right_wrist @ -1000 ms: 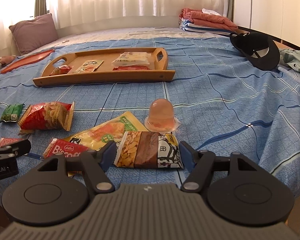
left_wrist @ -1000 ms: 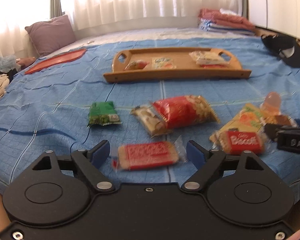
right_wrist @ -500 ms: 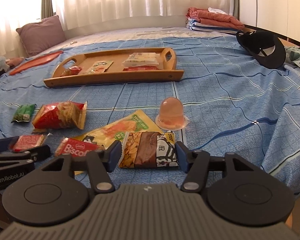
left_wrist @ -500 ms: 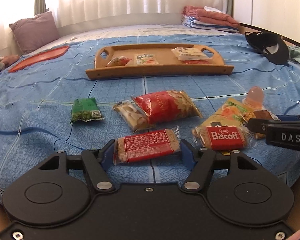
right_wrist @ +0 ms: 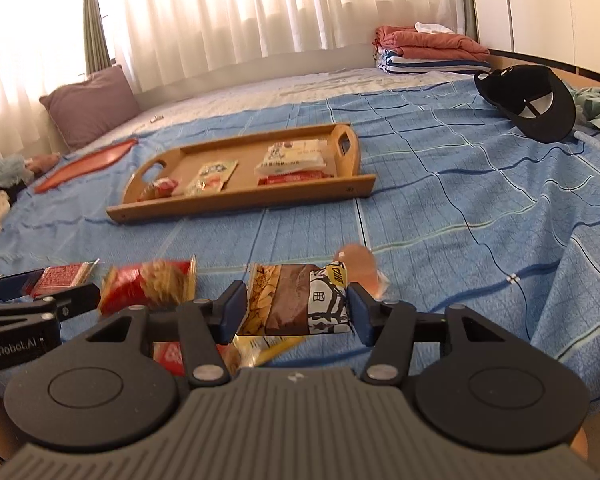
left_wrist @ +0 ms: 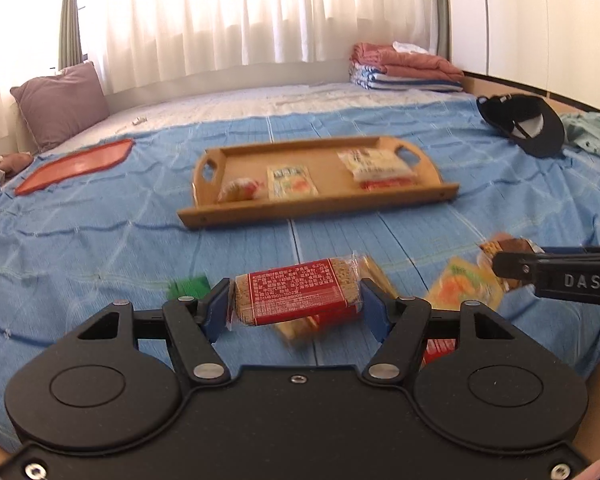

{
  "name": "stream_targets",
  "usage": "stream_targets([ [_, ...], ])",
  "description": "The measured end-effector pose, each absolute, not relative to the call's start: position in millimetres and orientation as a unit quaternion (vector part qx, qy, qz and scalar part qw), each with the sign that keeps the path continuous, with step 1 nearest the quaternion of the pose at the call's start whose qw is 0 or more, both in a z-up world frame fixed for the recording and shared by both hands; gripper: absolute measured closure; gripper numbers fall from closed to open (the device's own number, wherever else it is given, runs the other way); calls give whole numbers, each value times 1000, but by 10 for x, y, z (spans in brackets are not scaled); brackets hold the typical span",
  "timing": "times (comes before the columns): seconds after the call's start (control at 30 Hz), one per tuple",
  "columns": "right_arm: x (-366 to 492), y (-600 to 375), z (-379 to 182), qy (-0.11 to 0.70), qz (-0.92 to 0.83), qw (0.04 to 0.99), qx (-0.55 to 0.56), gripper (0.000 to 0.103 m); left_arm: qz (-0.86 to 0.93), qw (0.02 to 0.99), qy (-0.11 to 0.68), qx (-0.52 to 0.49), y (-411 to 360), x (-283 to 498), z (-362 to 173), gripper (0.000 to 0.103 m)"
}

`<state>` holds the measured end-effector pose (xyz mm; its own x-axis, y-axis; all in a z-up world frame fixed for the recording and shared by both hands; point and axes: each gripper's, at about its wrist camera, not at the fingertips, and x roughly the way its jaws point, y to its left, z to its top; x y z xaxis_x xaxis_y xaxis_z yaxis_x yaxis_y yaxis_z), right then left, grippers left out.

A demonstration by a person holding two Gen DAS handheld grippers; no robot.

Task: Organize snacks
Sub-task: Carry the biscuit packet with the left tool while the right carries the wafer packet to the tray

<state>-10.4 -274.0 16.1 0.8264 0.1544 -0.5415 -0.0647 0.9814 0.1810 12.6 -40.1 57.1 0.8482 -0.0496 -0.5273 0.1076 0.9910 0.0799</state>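
Right, my left gripper (left_wrist: 296, 307) has its blue pads clamped on the two ends of the red-labelled cracker pack (left_wrist: 296, 295), which hangs crosswise between them, clear of the blue bedspread (left_wrist: 100, 240). My right gripper (right_wrist: 296, 310) grips the brown-and-yellow snack bag (right_wrist: 296, 300) by its sides, and its jaws are closing on it a touch more (the bag sits upright between the pads, also off the bed). Behind that bag I see a pink jelly cup (right_wrist: 358, 264), blurred. To the left of it lies a red chip bag (right_wrist: 148, 286). A yellow-orange packet (left_wrist: 466, 288) lies on the bedspread near the right gripper's tip in the left view. Farther up the bed is the wooden tray (left_wrist: 320, 204), with three packets on it in a row. A black cap (right_wrist: 528, 102) lies well off to the right.
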Motion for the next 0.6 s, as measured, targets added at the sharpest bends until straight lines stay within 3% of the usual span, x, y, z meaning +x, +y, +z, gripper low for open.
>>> stream_targets([
  [0.6,705,-2894,729,262,79,955,116,47,-57,960,272,35,19,1276,1191,38],
])
